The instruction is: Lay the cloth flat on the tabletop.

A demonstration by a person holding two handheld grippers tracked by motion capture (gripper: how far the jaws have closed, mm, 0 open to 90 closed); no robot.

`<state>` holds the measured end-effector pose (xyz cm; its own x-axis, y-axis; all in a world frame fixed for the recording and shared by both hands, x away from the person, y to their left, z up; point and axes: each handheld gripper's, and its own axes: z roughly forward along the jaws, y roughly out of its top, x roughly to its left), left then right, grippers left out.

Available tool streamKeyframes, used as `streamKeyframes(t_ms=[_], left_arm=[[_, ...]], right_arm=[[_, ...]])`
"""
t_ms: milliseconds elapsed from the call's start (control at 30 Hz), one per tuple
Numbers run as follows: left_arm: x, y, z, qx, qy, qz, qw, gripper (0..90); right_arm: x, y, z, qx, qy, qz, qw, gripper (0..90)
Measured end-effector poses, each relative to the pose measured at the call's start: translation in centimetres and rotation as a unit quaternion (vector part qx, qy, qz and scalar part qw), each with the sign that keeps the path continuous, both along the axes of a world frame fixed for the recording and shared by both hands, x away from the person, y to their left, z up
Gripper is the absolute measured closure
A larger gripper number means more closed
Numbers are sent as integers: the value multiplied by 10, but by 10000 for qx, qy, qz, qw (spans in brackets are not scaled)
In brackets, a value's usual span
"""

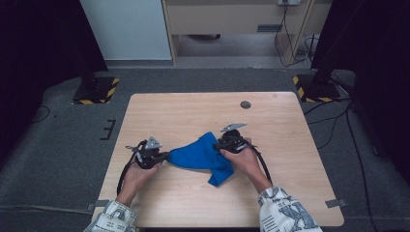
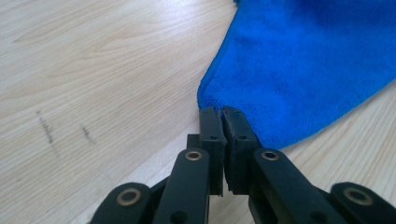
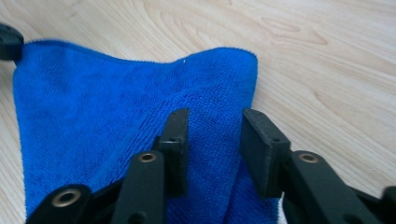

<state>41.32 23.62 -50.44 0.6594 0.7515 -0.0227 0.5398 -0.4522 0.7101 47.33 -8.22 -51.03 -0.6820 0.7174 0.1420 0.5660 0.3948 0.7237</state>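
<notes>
A blue cloth (image 1: 203, 154) lies crumpled on the wooden table (image 1: 193, 111), between the person's two hands. My left gripper (image 1: 164, 157) points right at the cloth's left corner. In the left gripper view its jaws (image 2: 222, 114) are pressed together on the very tip of the blue cloth (image 2: 303, 70). My right gripper (image 1: 220, 145) sits at the cloth's right edge, pointing left. In the right gripper view its jaws (image 3: 215, 116) stand apart over a fold of the cloth (image 3: 93, 116), with the pads not pressing on it. The other gripper's black tip (image 3: 9, 42) shows at the cloth's far corner.
A round grey grommet (image 1: 245, 104) sits near the table's far edge. Two stands with yellow-and-black bases (image 1: 96, 89) (image 1: 314, 89) flank the table's far corners on the grey floor. Bare wood surrounds the cloth on every side.
</notes>
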Motion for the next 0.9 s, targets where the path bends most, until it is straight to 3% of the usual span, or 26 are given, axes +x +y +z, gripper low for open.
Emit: streamKeyframes(t_ms=[167,267,400,500,700,800,900], left_arm=[[1,-4,0,51,-7,-43,10000,871],[1,-4,0,28,-12,-28,10000,871],[0,-5,1,29,-40,-22,10000,871],[0,-7,5,-86,-108,-11,9999,871],[-4,-13,22,-381,-380,-40,9985,871],[-7,-9,27,-247,-403,-31,9989,871],[-5,-1,21,-68,-189,58,9998,870]], right_arm=[[1,1,-3,-67,36,74,9999,821],[1,1,-3,-62,-11,106,9999,874],[-1,-2,2,-37,-60,111,9999,887],[-3,-4,8,12,-100,85,9999,889],[-13,-15,36,1,-365,75,9993,890],[-22,-15,50,57,-526,138,9985,888],[-23,-3,44,-94,-473,282,9984,886]])
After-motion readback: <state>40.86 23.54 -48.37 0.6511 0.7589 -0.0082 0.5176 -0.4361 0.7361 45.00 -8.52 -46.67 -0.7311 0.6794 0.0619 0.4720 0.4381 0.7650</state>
